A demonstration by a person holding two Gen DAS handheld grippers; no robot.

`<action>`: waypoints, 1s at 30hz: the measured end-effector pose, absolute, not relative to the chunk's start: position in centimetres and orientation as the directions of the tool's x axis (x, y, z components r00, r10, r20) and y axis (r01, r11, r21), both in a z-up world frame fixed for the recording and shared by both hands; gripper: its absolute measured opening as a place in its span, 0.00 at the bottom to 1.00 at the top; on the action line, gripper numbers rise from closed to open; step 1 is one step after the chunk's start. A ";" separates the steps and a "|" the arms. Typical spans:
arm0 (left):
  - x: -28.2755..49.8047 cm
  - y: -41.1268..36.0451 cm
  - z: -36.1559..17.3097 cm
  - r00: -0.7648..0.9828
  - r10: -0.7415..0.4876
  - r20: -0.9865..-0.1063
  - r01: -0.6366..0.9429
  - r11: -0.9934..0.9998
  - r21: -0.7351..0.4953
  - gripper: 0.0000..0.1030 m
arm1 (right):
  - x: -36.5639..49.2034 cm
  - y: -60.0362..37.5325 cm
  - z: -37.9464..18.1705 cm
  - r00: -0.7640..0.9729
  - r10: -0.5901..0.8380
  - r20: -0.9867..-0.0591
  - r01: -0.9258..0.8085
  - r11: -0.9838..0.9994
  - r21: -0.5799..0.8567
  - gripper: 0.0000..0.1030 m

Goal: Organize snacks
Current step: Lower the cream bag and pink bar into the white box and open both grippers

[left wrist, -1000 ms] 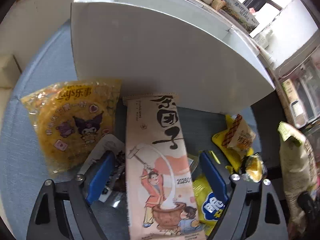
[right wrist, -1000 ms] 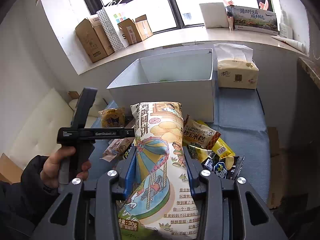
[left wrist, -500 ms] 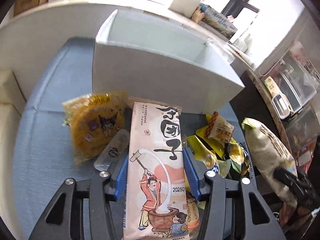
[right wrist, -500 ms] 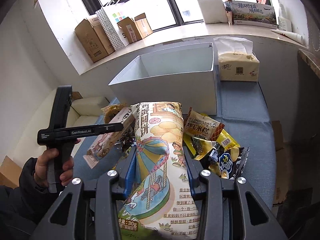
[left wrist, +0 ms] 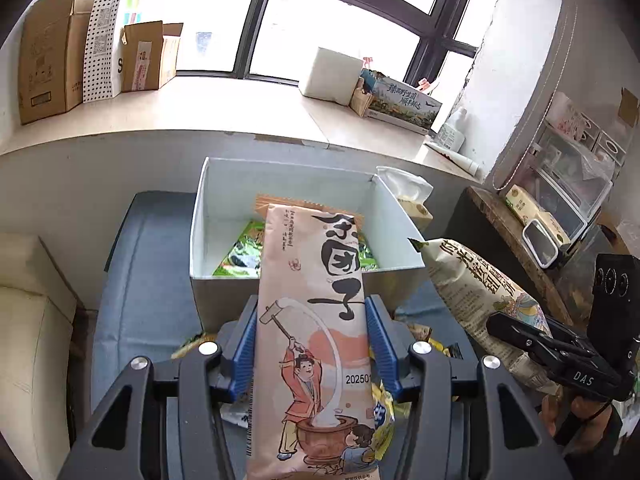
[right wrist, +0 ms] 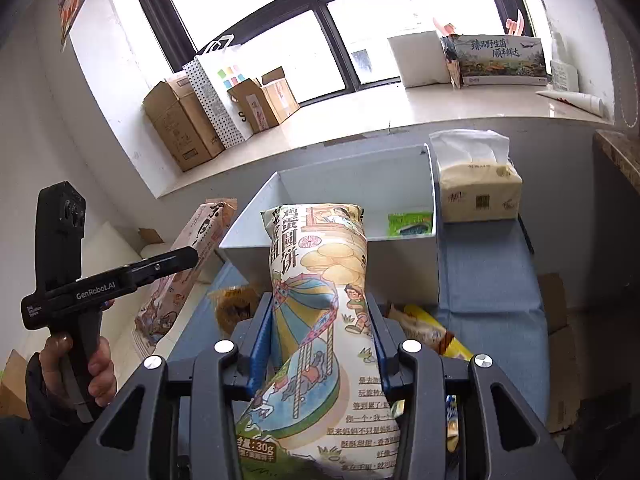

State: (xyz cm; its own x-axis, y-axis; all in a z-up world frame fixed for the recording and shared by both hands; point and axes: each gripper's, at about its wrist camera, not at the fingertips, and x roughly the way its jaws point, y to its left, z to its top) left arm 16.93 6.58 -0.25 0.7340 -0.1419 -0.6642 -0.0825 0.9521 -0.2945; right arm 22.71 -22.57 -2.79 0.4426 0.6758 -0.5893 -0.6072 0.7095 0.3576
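My left gripper (left wrist: 312,340) is shut on a long pink snack pack (left wrist: 312,320) with a cartoon figure; the pack is lifted, its far end over the white box (left wrist: 224,284). A green snack packet (left wrist: 240,256) lies inside the box. My right gripper (right wrist: 318,332) is shut on a cream egg-biscuit bag (right wrist: 320,300), held up in front of the white box (right wrist: 400,256). The right wrist view shows the left gripper (right wrist: 188,256) at the left with the pink pack (right wrist: 180,280); the left wrist view shows the right gripper (left wrist: 504,326) with the biscuit bag (left wrist: 472,280).
Loose snack packets (right wrist: 428,328) lie on the blue cloth (right wrist: 488,280) in front of the box. A tissue pack (right wrist: 476,188) stands right of the box. Cardboard boxes (right wrist: 180,128) and a printed box (right wrist: 500,60) sit on the window ledge. A shelf (left wrist: 560,184) stands at right.
The left gripper closed on the pink pack and lifted it off the cloth up to the box's height. The right gripper rose a little with the biscuit bag.
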 end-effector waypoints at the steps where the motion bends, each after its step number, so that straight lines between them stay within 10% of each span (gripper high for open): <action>1: 17.8 7.0 0.3 0.736 -0.133 -0.664 -0.087 0.954 -0.287 0.54 | 23.7 -22.1 -2.4 0.451 0.673 -0.586 -0.601 0.714 0.357 0.44; 14: 32.2 11.2 -2.6 0.660 0.012 -0.751 -0.188 0.971 -0.149 0.54 | 37.6 -15.5 -3.6 0.494 0.523 -0.695 -0.442 0.839 0.318 0.45; 16: 33.1 12.2 -3.4 0.656 0.018 -0.755 -0.210 0.965 -0.159 0.55 | 38.5 -15.2 -4.2 0.486 0.513 -0.707 -0.441 0.843 0.309 0.76; 18: 33.3 13.2 -4.3 0.648 -0.024 -0.761 -0.214 0.954 -0.212 0.78 | 38.4 -15.5 -4.3 0.518 0.490 -0.701 -0.425 0.859 0.287 1.00; 19: 33.0 13.4 -4.3 0.658 -0.023 -0.753 -0.210 0.954 -0.212 1.00 | 38.1 -16.0 -3.9 0.540 0.506 -0.673 -0.427 0.853 0.299 1.00; 30: 28.5 11.8 -2.5 0.701 -0.032 -0.712 -0.130 0.976 -0.172 1.00 | 35.5 -19.0 -2.0 0.561 0.588 -0.582 -0.430 0.808 0.403 1.00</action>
State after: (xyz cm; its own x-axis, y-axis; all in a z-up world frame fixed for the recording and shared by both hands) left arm 28.45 11.75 -2.53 0.7013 -0.0321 -0.7122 -0.1303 0.9764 -0.1723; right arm 35.54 -19.05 -1.98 0.5608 0.5885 -0.5824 -0.4297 0.8082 0.4028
